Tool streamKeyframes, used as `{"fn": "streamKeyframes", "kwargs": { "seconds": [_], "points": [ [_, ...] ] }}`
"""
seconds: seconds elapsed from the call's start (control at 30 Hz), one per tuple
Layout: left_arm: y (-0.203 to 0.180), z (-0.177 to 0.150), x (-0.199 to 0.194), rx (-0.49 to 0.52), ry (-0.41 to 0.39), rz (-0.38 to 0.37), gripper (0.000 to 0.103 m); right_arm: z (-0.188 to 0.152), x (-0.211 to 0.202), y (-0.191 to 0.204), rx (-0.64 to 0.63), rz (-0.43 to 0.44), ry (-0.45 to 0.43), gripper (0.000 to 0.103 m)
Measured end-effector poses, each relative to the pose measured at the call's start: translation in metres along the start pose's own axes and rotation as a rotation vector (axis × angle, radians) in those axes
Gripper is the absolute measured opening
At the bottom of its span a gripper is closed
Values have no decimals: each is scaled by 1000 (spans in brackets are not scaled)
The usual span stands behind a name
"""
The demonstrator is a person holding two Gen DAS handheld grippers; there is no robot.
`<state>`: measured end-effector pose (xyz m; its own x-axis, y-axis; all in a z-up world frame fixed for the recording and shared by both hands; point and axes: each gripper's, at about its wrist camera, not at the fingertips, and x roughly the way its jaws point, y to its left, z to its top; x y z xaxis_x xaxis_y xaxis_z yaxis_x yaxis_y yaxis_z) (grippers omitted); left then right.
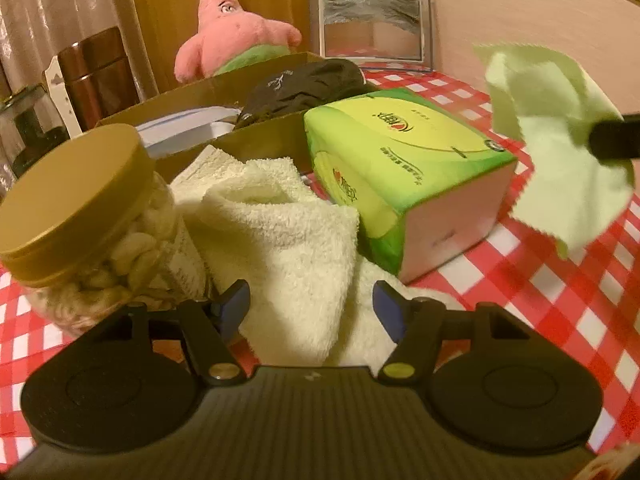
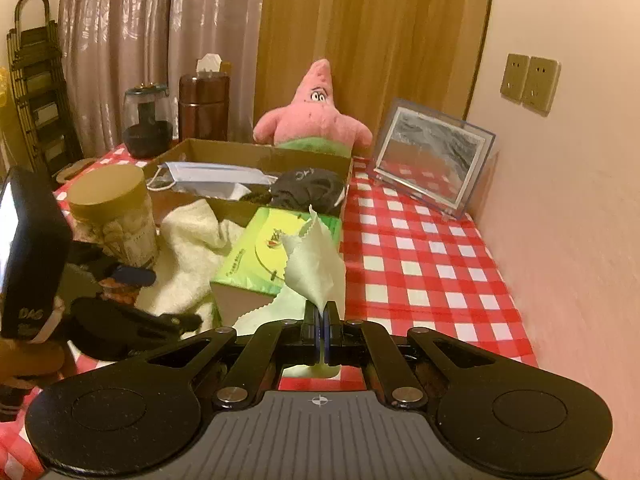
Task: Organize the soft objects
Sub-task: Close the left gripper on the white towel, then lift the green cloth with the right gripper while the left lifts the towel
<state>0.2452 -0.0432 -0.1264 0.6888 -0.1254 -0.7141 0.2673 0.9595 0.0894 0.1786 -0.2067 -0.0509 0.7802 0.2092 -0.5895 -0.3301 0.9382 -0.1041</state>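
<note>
Item one: my right gripper [image 2: 321,312], jaws pinched tight on a pale green cloth [image 2: 312,264], which stands up between the fingers with its zigzag edge raised; in the left wrist view the same green cloth [image 1: 556,136] hangs clear of the tablecloth, off to the right of my left gripper. Item two: my left gripper [image 1: 312,304], jaws spread wide, blue-padded fingertips [image 1: 236,304] either side of a cream towel [image 1: 288,232] bunched directly ahead; I cannot tell whether the pads touch it. Item three: a green tissue pack [image 1: 404,184], ahead and right of the left gripper, lying against the towel. Item four: a jar with a gold lid [image 1: 76,200], just left of the left gripper, beside the towel. Item five: a cardboard box [image 2: 256,152] beyond the towel and pack, holding a face mask [image 2: 212,176] and a dark garment [image 2: 308,188]. Item six: a pink star plush [image 2: 312,116] behind the box. Item seven: a clear picture frame [image 2: 432,160], far right of the right gripper, on the red checked tablecloth [image 2: 420,264].
</note>
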Motion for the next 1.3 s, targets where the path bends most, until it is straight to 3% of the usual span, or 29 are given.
{"fn": "streamKeyframes", "kwargs": {
  "seconds": [0.03, 0.17, 0.23, 0.63, 0.73, 0.8, 0.87, 0.97, 1.13, 1.3],
  "points": [
    [-2, 1, 3, 8, 2, 3, 61, -1, 1, 0, 2, 1, 2, 2],
    [-4, 2, 10, 20, 31, 38, 17, -3, 6, -2, 13, 4, 9, 2],
    [-2, 0, 7, 17, 35, 34, 8, -3, 6, -3, 19, 5, 7, 2],
    [-11, -30, -84, 96, 129, -176, 6, 4, -5, 2, 44, 26, -18, 2],
    [-10, -33, -97, 107, 127, -195, 14, 6, -8, 2, 56, 30, -23, 2],
    [-11, -34, -105, 122, 111, -203, 33, 6, -10, 2, 62, 32, -25, 2],
    [-11, -33, -108, 172, 77, -192, 68, 6, -12, 3, 61, 31, -26, 2],
    [-13, -31, -107, 312, 31, -207, 87, 5, -14, 0, 61, 19, -27, 2],
    [-22, -34, -78, 550, 87, -264, 93, 1, -11, -6, 81, -2, -22, 2],
    [-24, -34, -49, 650, 150, -291, 94, -2, -8, -4, 86, 5, -21, 2]
  ]
}}
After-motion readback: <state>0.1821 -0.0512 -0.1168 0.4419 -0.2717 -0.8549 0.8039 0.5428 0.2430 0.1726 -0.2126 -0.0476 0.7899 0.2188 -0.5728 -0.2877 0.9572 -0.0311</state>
